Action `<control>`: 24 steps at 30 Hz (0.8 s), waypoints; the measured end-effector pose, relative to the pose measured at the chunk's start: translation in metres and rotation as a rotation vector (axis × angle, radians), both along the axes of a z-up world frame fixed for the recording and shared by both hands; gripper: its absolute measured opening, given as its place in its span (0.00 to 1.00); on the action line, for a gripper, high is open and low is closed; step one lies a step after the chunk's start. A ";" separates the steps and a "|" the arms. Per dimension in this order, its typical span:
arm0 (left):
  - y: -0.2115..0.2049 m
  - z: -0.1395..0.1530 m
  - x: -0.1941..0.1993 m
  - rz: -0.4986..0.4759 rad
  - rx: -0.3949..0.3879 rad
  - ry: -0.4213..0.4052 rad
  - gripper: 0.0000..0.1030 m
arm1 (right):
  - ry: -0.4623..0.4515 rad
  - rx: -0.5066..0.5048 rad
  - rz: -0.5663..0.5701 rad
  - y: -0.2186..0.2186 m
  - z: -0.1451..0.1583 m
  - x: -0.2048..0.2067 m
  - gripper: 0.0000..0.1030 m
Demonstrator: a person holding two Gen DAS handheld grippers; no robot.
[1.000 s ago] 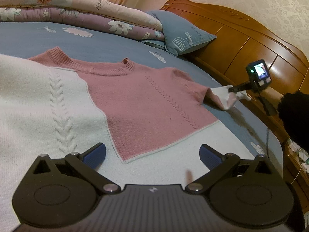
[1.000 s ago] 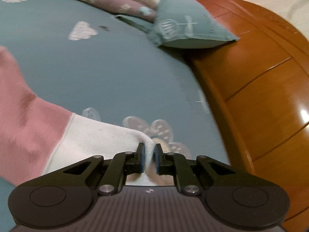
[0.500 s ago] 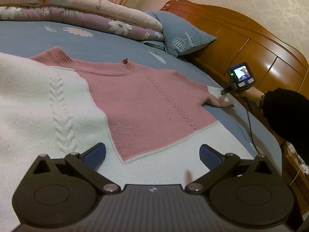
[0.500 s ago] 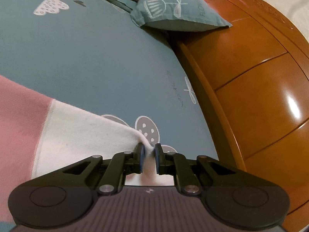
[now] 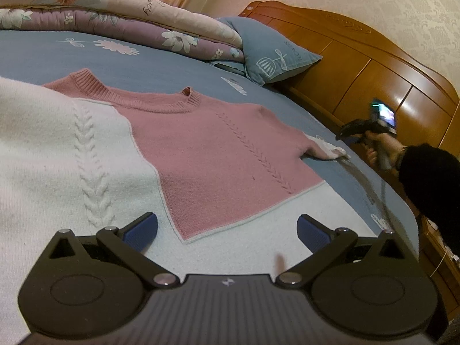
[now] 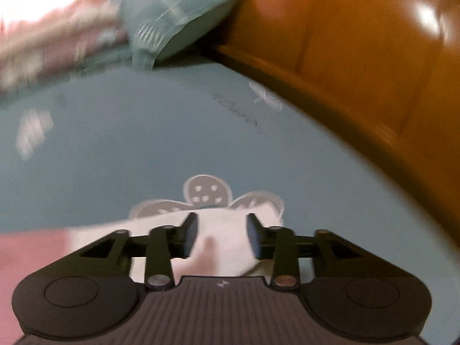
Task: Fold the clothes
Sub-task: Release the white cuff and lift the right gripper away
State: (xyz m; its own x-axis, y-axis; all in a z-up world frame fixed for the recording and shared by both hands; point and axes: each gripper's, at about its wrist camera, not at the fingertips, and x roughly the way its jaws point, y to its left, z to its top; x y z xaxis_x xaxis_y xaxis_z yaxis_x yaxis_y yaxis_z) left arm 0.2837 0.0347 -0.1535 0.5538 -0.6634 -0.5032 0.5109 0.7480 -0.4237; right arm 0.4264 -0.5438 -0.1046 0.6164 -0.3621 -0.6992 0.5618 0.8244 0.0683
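A pink and white knitted sweater (image 5: 218,149) lies spread on the blue bed sheet (image 5: 161,66). My left gripper (image 5: 227,230) hovers open over its white lower part, with nothing between the fingers. At the right, the sweater's white sleeve cuff (image 5: 330,151) rests flat on the sheet. My right gripper (image 5: 349,132) is held just beyond it. In the right wrist view the right gripper (image 6: 222,230) is opening. The cuff (image 6: 224,238) lies slack between and under its jaws, and the pads do not press it. That view is blurred by motion.
A folded floral quilt (image 5: 115,14) and a blue pillow (image 5: 276,57) lie at the far end of the bed. A wooden headboard (image 5: 373,80) runs along the right side. A person's dark sleeve (image 5: 431,178) and a cable reach in from the right.
The right gripper went from shut on the white cuff to jaws apart, and the cuff dropped flat onto the sheet. The right hand shifted and rolled. The left gripper stayed still.
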 end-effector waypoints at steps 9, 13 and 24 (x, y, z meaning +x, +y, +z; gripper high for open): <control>0.000 0.001 0.000 0.000 0.004 -0.002 0.99 | -0.095 0.349 -0.091 -0.032 -0.033 -0.031 0.54; -0.001 0.001 -0.001 0.000 0.014 -0.006 0.99 | -0.131 0.373 -0.126 -0.029 -0.053 -0.028 0.28; 0.000 0.001 0.000 0.001 0.009 -0.004 0.99 | 0.115 -0.119 -0.118 0.017 -0.045 -0.002 0.34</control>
